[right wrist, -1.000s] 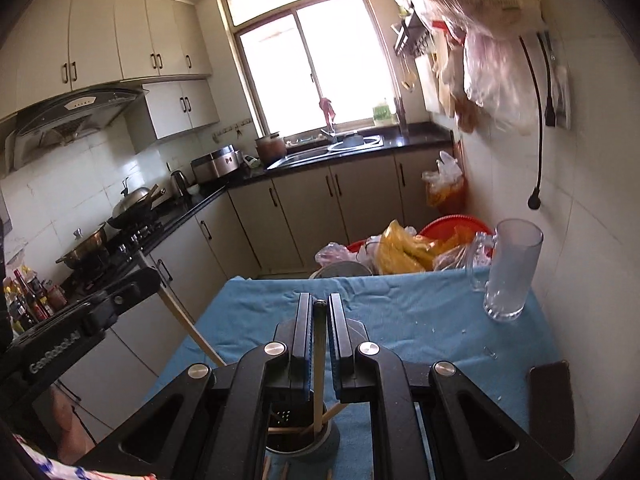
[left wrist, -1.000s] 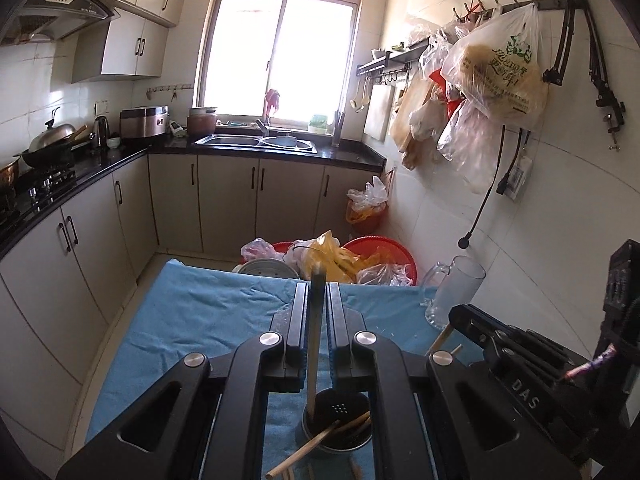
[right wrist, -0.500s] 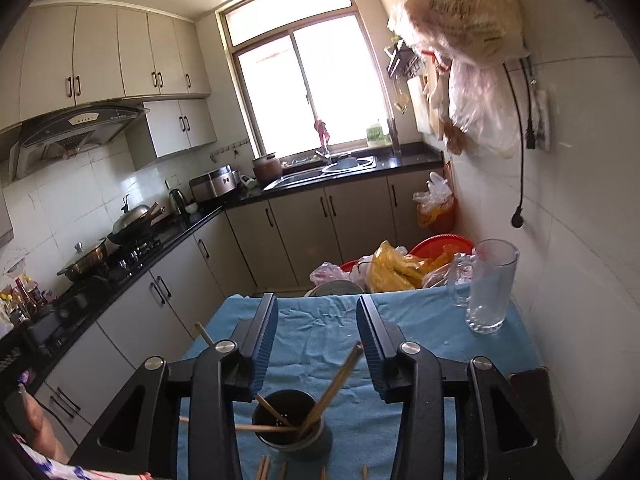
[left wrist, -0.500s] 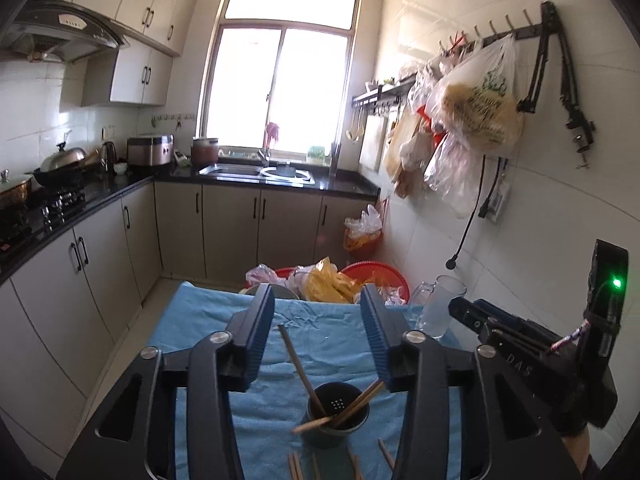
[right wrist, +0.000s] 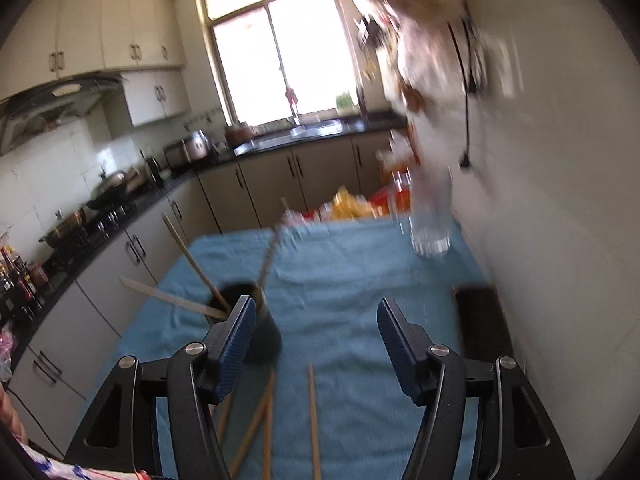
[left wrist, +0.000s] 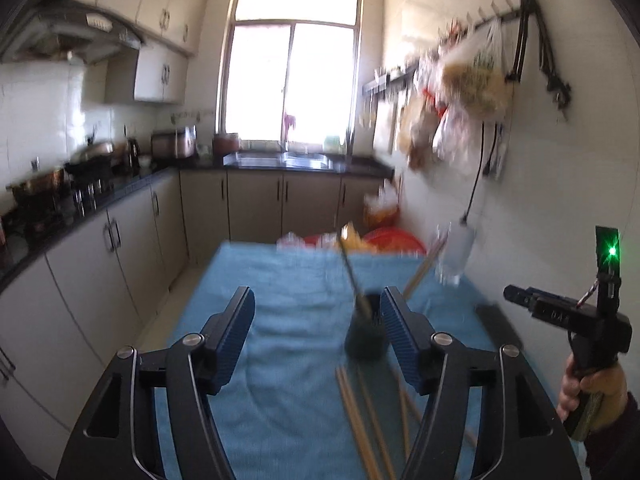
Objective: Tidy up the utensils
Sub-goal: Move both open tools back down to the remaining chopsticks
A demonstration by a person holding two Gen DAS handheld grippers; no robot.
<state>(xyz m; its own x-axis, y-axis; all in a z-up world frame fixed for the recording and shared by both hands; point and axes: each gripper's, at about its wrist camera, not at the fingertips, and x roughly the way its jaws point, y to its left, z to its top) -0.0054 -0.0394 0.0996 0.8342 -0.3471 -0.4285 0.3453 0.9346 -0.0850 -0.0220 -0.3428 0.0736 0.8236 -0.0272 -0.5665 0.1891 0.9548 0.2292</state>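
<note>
A dark cup [left wrist: 366,338] stands on the blue cloth [left wrist: 280,300] with several wooden chopsticks [left wrist: 352,276] leaning in it. More loose chopsticks [left wrist: 360,420] lie on the cloth in front of it. My left gripper [left wrist: 318,320] hovers short of the cup, its jaws opening with nothing between them. In the right wrist view the cup [right wrist: 266,340] sits partly behind the left finger of my right gripper [right wrist: 318,320], whose jaws are also opening and hold nothing. Loose chopsticks [right wrist: 312,420] lie below it. A hand holds the right gripper [left wrist: 520,296] at the right of the left wrist view.
A glass mug [right wrist: 430,224] stands at the cloth's far right by the wall. A dark flat object [right wrist: 480,320] lies along the right edge. Red basins and bags [left wrist: 384,240] sit beyond the table. Cabinets line the left side.
Both grippers were shut on a chopstick over the cup; both have let go, opened and drawn back and down. The chopsticks now lean in the cup.
</note>
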